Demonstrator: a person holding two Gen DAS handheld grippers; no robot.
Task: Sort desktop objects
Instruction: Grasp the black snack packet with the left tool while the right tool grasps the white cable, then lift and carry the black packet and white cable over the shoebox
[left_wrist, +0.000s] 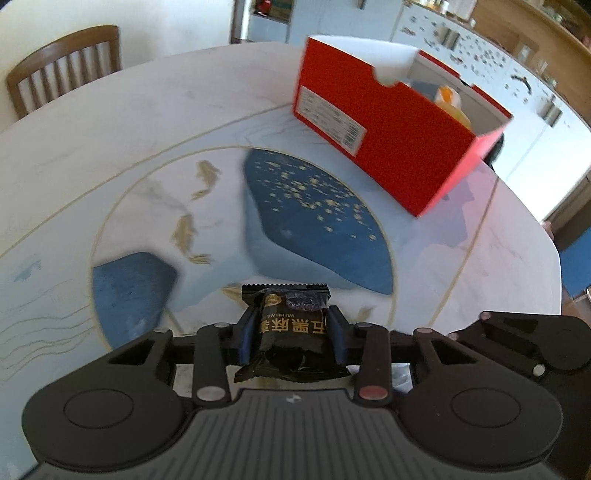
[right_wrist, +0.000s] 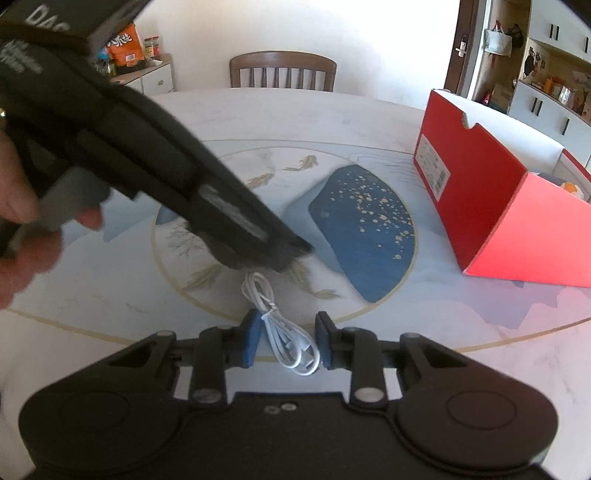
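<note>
A black snack packet (left_wrist: 291, 332) with gold lettering sits between the blue pads of my left gripper (left_wrist: 291, 334), which is shut on its sides just above the table. In the right wrist view a bundled white cable (right_wrist: 288, 339) lies between the blue pads of my right gripper (right_wrist: 287, 339), and both pads touch it. An open red cardboard box (left_wrist: 388, 147) (right_wrist: 498, 206) stands on the table at the far right. An orange and yellow item (left_wrist: 448, 96) lies inside it.
The round white table (left_wrist: 110, 129) has a blue and gold pattern at its middle. A wooden chair (left_wrist: 62, 66) (right_wrist: 282, 70) stands at its far side. A person's hand (right_wrist: 22, 206) holds the left tool's black body, which crosses the right wrist view just above the cable. White cabinets stand behind the box.
</note>
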